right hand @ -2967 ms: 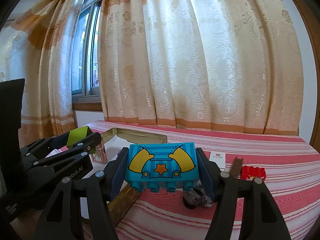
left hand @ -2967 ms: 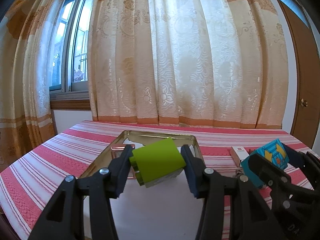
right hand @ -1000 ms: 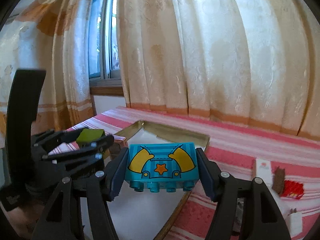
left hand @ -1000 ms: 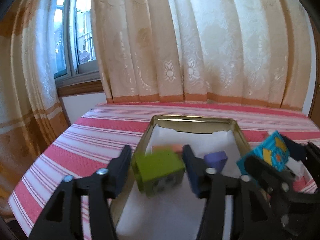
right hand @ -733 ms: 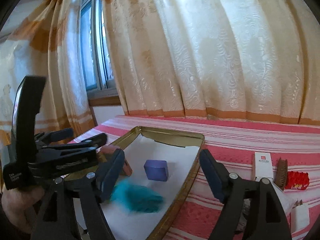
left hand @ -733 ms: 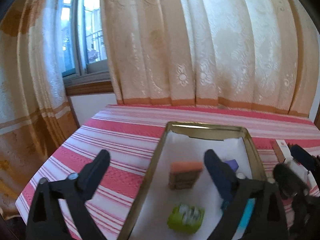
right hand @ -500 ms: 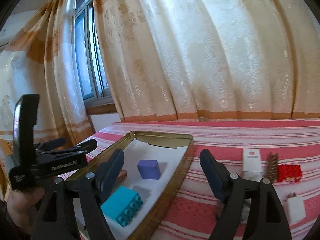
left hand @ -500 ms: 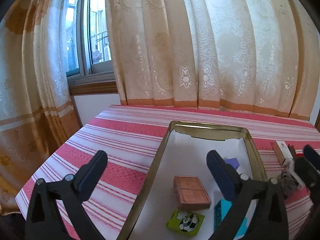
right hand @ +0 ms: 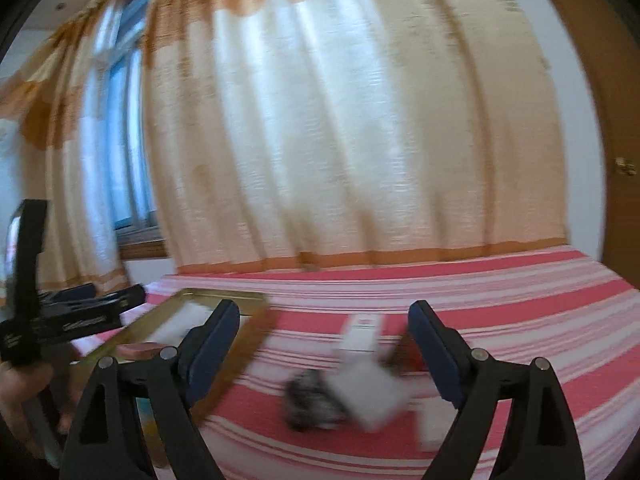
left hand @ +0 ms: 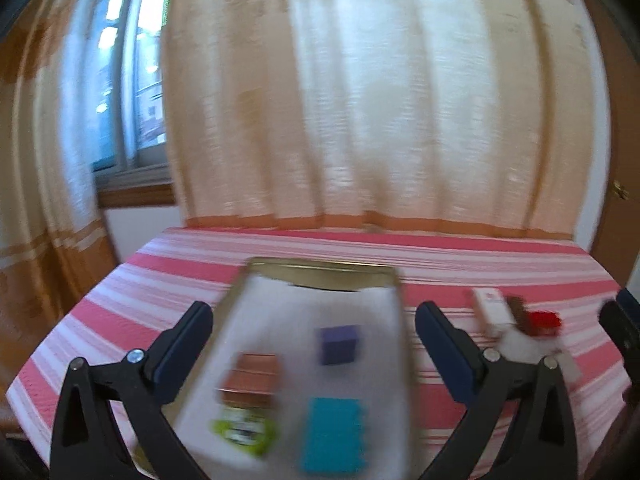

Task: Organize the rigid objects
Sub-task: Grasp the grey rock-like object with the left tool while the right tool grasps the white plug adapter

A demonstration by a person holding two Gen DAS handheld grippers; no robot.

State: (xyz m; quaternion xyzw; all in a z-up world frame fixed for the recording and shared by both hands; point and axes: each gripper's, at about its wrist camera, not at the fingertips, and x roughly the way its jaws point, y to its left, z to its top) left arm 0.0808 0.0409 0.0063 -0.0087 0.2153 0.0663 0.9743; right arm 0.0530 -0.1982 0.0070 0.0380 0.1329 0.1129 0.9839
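A gold tray (left hand: 320, 266) lined with white paper holds a green block (left hand: 244, 432), a blue brick (left hand: 334, 434), a copper-brown block (left hand: 252, 378) and a purple cube (left hand: 338, 344). My left gripper (left hand: 312, 320) hangs over the tray, jaws wide and still opening, nothing between them. My right gripper (right hand: 324, 314) is to the right of the tray (right hand: 216, 294), jaws opening and empty. Past its fingers lie a white box (right hand: 362, 334), a blurred white piece (right hand: 368, 396) and a dark object (right hand: 310, 400). Both views are motion-blurred.
A red-and-white striped cloth (left hand: 160, 280) covers the table, with curtains and a window behind. A red brick (left hand: 542, 322) and the white box (left hand: 490, 306) lie right of the tray. A hand (right hand: 20, 384) holds the left gripper (right hand: 80, 312) at the left edge.
Both grippers opened and let go: the green block and the blue brick now lie in the tray. The left gripper drew back; the right one swung right, toward the loose things on the cloth.
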